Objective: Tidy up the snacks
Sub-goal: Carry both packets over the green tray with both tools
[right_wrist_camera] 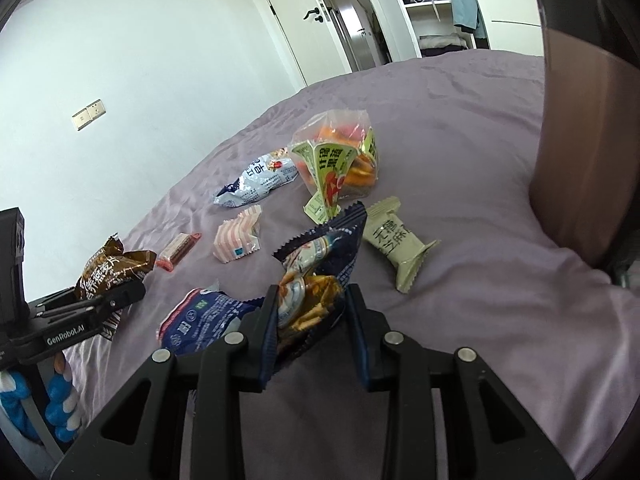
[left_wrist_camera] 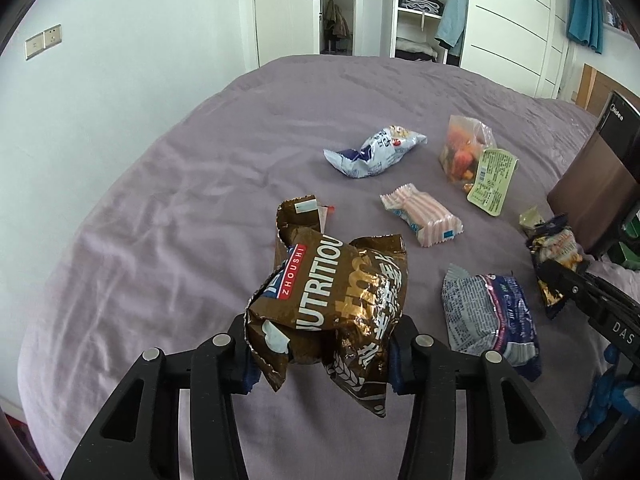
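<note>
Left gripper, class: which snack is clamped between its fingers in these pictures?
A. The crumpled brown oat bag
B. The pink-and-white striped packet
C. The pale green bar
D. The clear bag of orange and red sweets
A: the left gripper is shut on the brown oat bag, which hangs clear of the purple bedsheet, while the striped packet lies loose on the bed.

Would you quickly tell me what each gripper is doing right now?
Left gripper: jaws shut on the brown oatmeal packet.
Right gripper: jaws shut on the dark blue snack packet.
</note>
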Demonstrator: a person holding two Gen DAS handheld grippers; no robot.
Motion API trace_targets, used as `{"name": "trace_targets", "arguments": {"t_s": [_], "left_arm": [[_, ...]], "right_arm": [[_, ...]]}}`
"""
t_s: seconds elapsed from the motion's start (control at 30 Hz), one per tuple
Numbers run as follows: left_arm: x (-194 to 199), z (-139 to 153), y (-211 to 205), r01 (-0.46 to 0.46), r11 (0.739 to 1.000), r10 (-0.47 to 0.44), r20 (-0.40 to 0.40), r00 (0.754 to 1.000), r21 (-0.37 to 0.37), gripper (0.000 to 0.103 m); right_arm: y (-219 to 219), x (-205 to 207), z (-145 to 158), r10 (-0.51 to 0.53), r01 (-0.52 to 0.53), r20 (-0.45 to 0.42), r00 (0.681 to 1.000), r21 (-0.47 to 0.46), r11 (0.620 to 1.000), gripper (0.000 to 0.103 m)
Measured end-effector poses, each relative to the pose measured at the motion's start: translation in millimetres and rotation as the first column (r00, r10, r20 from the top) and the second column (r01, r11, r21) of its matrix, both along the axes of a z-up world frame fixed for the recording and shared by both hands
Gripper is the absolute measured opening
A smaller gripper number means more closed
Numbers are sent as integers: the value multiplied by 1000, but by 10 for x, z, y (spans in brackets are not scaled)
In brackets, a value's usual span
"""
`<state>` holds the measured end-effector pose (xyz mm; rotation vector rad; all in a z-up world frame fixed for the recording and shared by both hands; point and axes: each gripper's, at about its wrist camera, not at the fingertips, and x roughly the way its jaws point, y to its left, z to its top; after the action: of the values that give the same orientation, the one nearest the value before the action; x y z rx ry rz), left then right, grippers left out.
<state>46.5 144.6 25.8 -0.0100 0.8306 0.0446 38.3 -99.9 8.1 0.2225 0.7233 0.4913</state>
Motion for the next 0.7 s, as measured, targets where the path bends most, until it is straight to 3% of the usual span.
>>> {"name": "trace_targets", "arguments": {"t_s": [0.3, 0.5, 0.7], "left_arm": [[-152, 167, -117, -15, 1000, 15, -9, 1000, 9, 42], [-350, 381, -424, 37, 999, -37, 2, 999, 16, 42], [-609, 505, -973, 146, 989, -146, -1, 989, 14, 42]], "right_arm": [[-207, -315, 207, 12, -12, 6, 1000, -14, 1000, 41], [-476, -610, 348, -8, 8, -1, 1000, -28, 1000, 40], [-887, -953, 468, -59, 59, -6, 998, -66, 996, 40]]}}
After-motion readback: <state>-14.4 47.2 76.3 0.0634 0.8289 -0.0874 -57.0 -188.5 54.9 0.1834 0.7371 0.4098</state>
